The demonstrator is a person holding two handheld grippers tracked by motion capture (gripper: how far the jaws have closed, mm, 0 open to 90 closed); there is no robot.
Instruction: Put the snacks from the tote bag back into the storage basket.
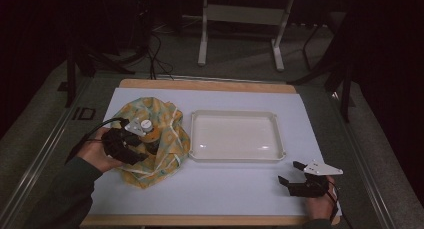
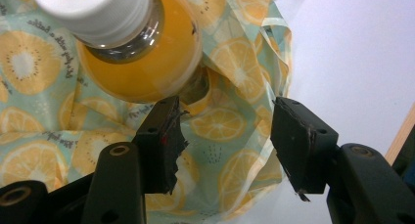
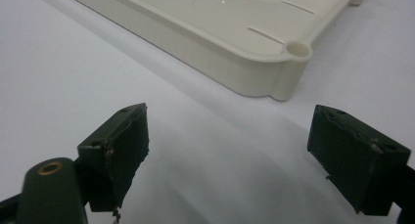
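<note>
Both tongs open: left tongs [image 2: 225,141] apparently just beside bottle [image 2: 142,62], right tongs [image 3: 244,155] near tray [image 3: 254,72].

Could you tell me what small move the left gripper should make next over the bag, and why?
Probably ease the left gripper forward toward the bottle so its neck sits between the jaws, then close. The jaws stand open with nothing gripped, just short of the orange-filled bottle, which lies on the citrus-print bag. The white tray beside it holds nothing, and the right gripper rests open on the mat.
</note>
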